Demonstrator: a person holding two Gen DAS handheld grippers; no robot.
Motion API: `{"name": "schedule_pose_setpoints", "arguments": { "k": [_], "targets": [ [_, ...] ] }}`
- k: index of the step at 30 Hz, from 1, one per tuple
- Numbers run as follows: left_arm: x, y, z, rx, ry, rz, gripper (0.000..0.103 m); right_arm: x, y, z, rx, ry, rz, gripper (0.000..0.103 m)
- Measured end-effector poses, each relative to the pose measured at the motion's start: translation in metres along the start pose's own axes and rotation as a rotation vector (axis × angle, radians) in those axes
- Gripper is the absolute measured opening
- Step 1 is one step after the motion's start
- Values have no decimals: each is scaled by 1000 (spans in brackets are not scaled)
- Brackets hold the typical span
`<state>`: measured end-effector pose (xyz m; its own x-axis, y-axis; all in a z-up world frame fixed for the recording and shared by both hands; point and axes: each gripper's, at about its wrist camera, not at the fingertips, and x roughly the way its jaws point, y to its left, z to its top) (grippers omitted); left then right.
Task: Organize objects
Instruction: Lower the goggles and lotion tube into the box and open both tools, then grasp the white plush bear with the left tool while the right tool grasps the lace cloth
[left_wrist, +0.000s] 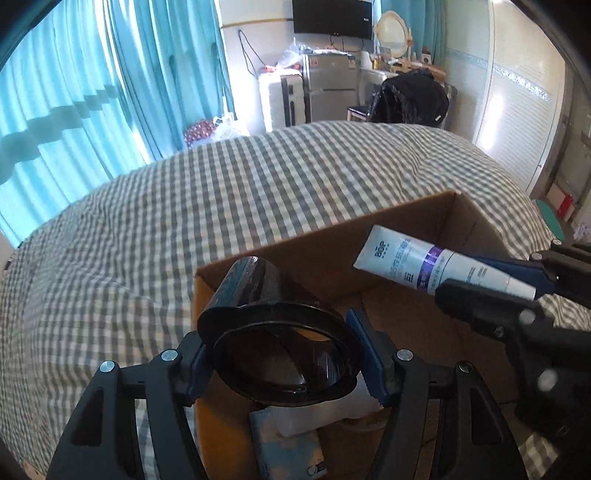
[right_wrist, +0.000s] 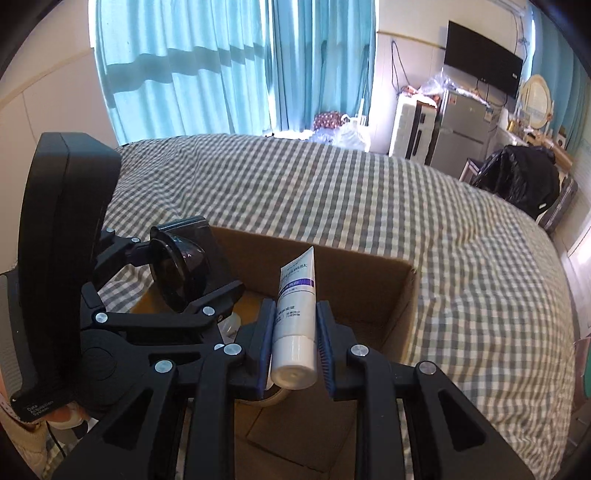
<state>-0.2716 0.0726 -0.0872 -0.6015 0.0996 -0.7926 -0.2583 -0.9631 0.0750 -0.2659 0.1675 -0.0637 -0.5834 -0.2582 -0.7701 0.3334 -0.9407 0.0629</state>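
My left gripper (left_wrist: 284, 363) is shut on a black goggle-like mask with a dark strap (left_wrist: 280, 354) and holds it over the near left part of an open cardboard box (left_wrist: 332, 225). It also shows in the right wrist view (right_wrist: 177, 273). My right gripper (right_wrist: 295, 347) is shut on a white tube with a purple band (right_wrist: 295, 325), cap end toward the camera, above the box (right_wrist: 369, 258). The tube shows in the left wrist view (left_wrist: 424, 258) over the box's right side. A white object and a bluish flat item (left_wrist: 284, 443) lie inside the box.
The box sits on a bed with a grey and white checked cover (left_wrist: 184, 206). Teal curtains (left_wrist: 74, 92) hang at the left. A fridge (left_wrist: 328, 88), a white suitcase (left_wrist: 275, 99) and a chair with a black jacket (left_wrist: 410, 98) stand beyond the bed.
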Motion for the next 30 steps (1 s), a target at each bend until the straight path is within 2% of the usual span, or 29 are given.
{"name": "schedule_pose_setpoints", "arguments": {
  "k": [3,5,6,9,12,13,17,21,22,25,28,30],
  "targets": [
    [5,6,-4,-34,11,-6,71,-1,-16,-5,71,-15,57,26],
    [-2,10,-6,-69,-9,-33,81,-11,-26,-5,107,-51,60,60],
    [-8,11,-8,-82,-22,-40,90,-18,-29,-6,119,-73,59,65],
    [-37,19,-10,-116,-77,-32,95,-47,-31,-5,144,-124,69,68],
    [-74,27,-12,-140,-127,-30,96,-82,-25,-5,145,-174,26,78],
    [-89,30,-13,-151,-150,-22,96,-98,-22,-4,142,-196,5,82],
    [-140,38,-16,-159,-222,22,98,-156,-5,-8,117,-281,-40,88],
    [-194,45,-37,-174,-302,85,99,-203,13,-14,82,-350,-74,95],
    [-196,44,-40,-180,-305,88,99,-213,20,-20,64,-364,-83,97],
    [-207,47,-73,-200,-292,88,99,-220,37,-40,23,-375,-94,99],
    [-200,42,-107,-217,-267,120,99,-202,50,-66,-21,-313,-89,99],
    [-182,35,-126,-239,-226,112,99,-179,51,-87,-18,-254,-90,99]
  ]
}}
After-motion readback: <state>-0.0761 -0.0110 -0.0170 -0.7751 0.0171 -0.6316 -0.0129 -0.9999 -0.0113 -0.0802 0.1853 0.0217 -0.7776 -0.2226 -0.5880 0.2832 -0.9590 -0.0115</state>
